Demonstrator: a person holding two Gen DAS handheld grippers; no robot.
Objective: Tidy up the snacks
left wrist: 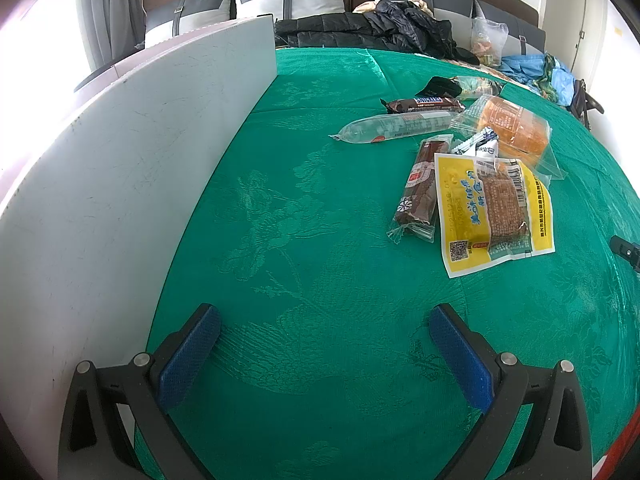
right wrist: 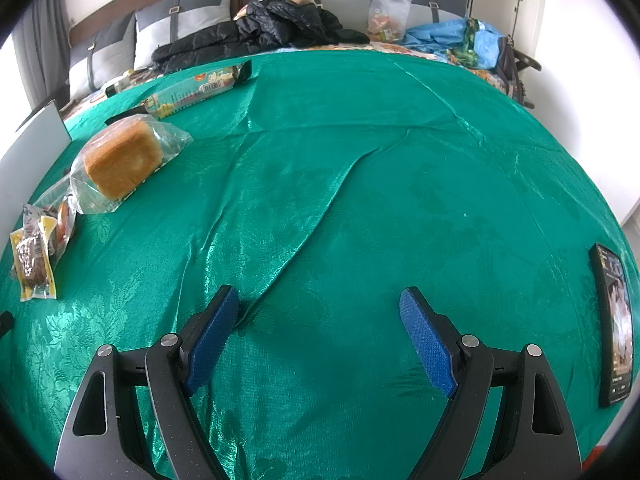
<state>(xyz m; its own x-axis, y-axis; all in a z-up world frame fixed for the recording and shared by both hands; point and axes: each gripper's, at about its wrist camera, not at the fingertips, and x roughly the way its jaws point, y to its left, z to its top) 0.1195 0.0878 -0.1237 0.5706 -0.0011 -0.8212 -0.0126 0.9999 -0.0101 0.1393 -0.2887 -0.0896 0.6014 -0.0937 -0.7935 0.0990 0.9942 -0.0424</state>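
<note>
A pile of snacks lies on the green cloth. In the left wrist view: a yellow packet, a brown wrapped bar, a long clear tube pack, a Snickers bar, bagged bread. My left gripper is open and empty, well short of the pile. In the right wrist view the bread, the yellow packet and a long cracker pack lie to the left. My right gripper is open and empty over bare cloth.
A white board stands upright along the left of the cloth. A phone lies at the right edge. Dark jackets, a clear bag, blue cloth and pillows lie behind.
</note>
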